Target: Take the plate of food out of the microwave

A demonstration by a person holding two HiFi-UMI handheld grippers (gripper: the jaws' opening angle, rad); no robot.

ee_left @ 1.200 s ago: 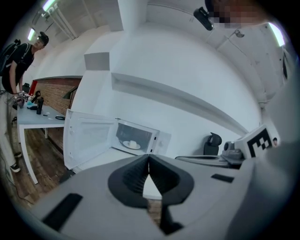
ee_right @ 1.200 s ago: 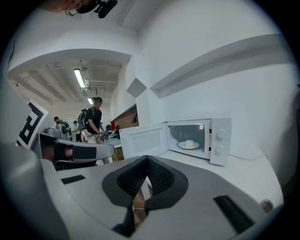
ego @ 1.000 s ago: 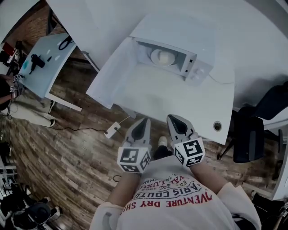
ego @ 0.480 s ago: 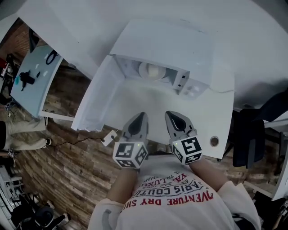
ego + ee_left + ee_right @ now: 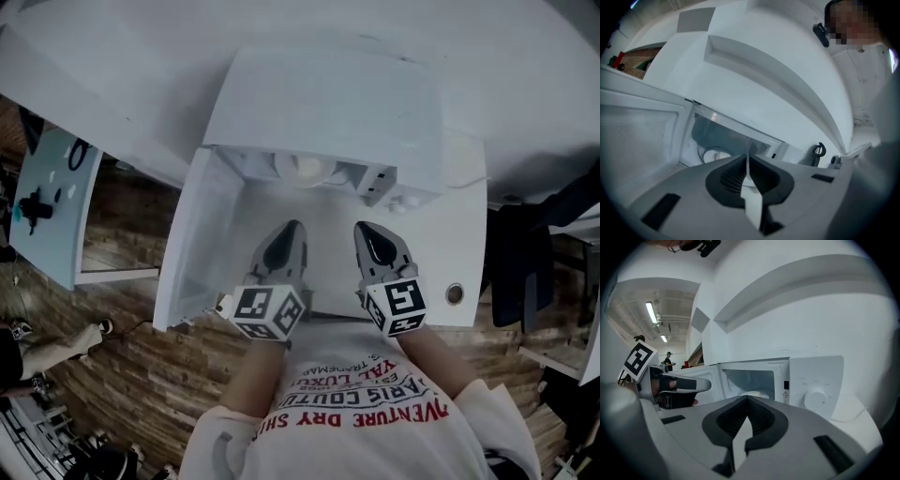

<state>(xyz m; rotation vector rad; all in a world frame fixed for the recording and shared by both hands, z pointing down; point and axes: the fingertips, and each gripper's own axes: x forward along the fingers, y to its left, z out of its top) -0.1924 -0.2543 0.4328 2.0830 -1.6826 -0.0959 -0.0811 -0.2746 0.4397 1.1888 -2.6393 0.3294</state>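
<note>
White microwave (image 5: 319, 103) open, plate of food (image 5: 306, 169) inside

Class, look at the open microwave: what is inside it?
A white plate with a pale mound of food sits inside the microwave. The right tongs cover its near rim; what the food is cannot be told.
</note>
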